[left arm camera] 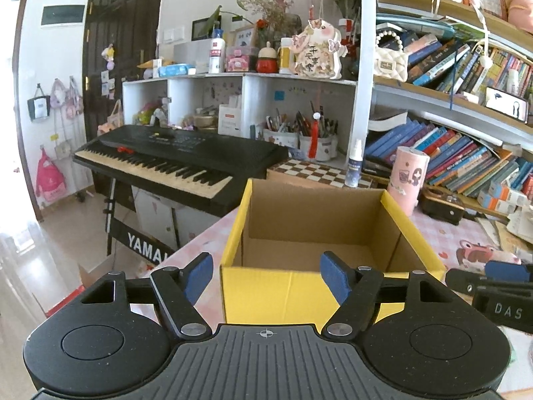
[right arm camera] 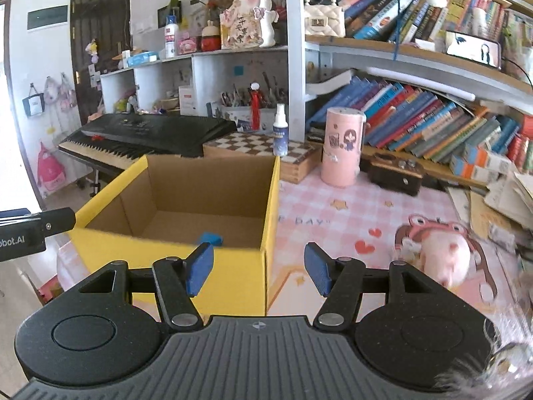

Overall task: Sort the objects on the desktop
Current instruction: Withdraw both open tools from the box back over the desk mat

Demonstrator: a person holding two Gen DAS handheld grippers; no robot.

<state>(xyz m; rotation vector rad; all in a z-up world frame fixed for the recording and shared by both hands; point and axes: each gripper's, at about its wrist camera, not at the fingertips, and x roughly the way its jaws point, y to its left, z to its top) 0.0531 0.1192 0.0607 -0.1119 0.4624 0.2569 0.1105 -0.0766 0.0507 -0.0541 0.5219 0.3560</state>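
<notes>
One small blue object [right arm camera: 209, 237] lies on the floor of the open yellow cardboard box [right arm camera: 166, 260], near its front wall; the left wrist view does not show it, that wall hiding the spot. Judged from this, sorting has begun but is not done. Right of the box, still on the pink checked tabletop [right arm camera: 349, 220]: a pink plush toy [right arm camera: 443, 256] near the front, a tall pink cylinder [right arm camera: 343, 146] at the back, and a dark little case [right arm camera: 396, 175] beside that cylinder. Behind the box: a spray bottle [right arm camera: 279, 131] standing on a chequered board box [right arm camera: 263, 153]. Which of these belong to the sort cannot be told. Left tool [left arm camera: 266, 276]: held just before the box's front wall, fingers apart, nothing between them. Right tool [right arm camera: 256, 268]: at the box's front right corner, fingers apart and empty, pads clear of the cardboard. Both tools unloaded; next pick, by estimate, the plush toy.
</notes>
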